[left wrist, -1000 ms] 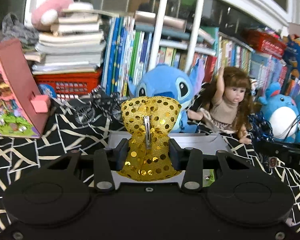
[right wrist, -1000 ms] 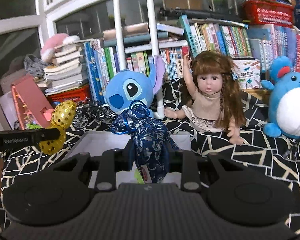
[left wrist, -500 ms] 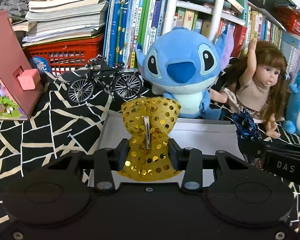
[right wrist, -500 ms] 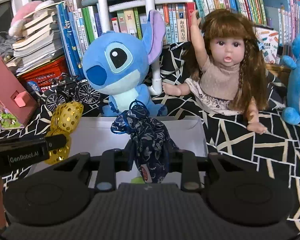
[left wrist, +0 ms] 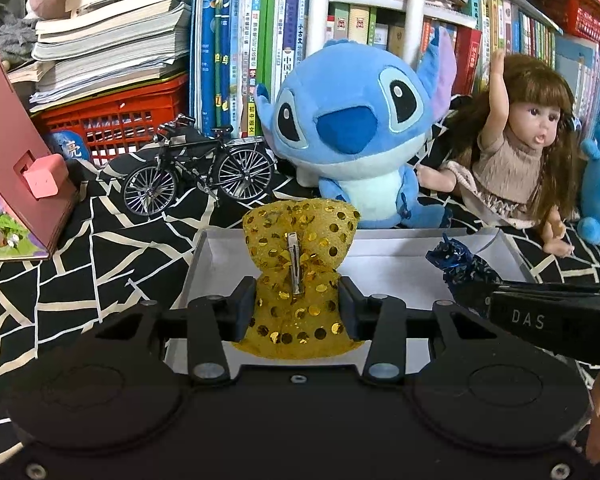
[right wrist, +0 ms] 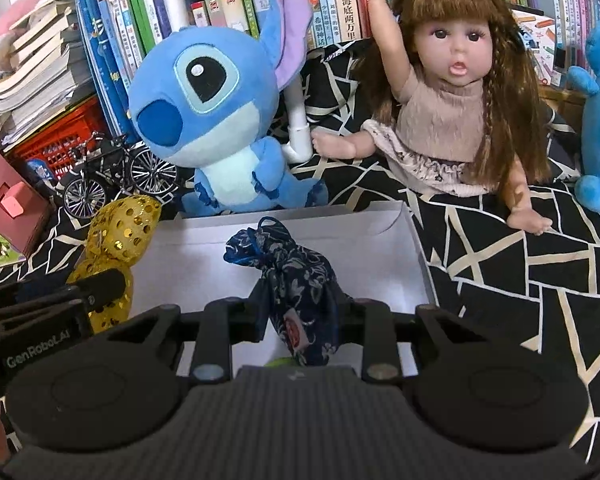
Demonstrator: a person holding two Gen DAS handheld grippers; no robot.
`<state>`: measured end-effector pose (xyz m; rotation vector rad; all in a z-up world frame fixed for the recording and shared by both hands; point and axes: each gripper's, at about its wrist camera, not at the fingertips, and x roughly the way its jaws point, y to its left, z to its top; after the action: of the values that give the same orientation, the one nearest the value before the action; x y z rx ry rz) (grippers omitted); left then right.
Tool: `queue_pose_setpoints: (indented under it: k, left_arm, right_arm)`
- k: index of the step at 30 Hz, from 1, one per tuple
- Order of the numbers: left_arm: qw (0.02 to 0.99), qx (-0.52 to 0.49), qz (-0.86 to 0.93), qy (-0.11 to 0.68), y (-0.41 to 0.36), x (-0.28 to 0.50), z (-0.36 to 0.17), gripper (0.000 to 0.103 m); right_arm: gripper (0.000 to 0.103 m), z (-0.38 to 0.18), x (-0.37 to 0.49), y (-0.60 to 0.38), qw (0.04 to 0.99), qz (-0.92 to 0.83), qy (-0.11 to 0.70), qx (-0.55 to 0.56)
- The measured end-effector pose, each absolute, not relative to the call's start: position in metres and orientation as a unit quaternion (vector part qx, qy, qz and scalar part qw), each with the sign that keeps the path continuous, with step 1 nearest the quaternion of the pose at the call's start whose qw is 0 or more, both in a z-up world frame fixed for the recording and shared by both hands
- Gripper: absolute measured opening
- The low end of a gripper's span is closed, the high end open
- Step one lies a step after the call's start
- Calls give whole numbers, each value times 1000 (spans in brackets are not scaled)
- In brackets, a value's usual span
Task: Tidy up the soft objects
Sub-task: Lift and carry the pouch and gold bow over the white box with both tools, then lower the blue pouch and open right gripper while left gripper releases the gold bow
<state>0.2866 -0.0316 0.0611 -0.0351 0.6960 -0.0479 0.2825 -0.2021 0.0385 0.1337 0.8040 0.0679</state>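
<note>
two soft things over the white box

the left tongs [left wrist: 298,306] are clamped on the gold bow [left wrist: 300,276]. their jaws have just been opening a little, but the bow sits between them and the pads press its sides. the right tongs [right wrist: 300,312] are clamped tight on the blue bag [right wrist: 296,284]. both soft things hang over the white box [right wrist: 414,248], the bow near its left side and the bag near the middle. the box sits on a black and white cloth [right wrist: 520,280], just in front of the blue plush [left wrist: 360,128] and near the doll [right wrist: 444,92].

the step now looks like putting both things in the box. to do it well, go down slow till each thing is low inside the walls. keep the two tongs apart so they do not bump. let go of the bow on its own side, so it does not land on the bag. the bow has a metal clip [left wrist: 294,264], so it may catch on a pad. open wide and lift straight up.
</note>
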Motion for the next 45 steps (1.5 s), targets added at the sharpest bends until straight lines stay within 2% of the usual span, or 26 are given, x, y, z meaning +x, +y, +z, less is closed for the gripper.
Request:
queue_pose_setpoints:
  k: [17,24,27,29,38,45]
  left_arm:
    - [942,-1,-20,336,-36,290,52,48]
    - [931,-39,-26,362,-31,294,42,48]
    - [934,-34,-28,355,-31,291,39,48]
    - [935,-30,-27,351,-32,289,40,54]
    - [949,-22,-23,314,-34,268,62,80]
    - [957,-21,-46,286,-30,236,79,83]
  right_arm:
    - [34,28,282,-197,917,40,390,73]
    - [42,30,279,-200,919,53,386,66]
    - [51,31,277,-202,919,58,383,72]
    - [57,32,275,-203,920,60,379,72]
    - [62,46,254,-207,928,86,356,71]
    - [69,65,225,-215,941,102,319,56]
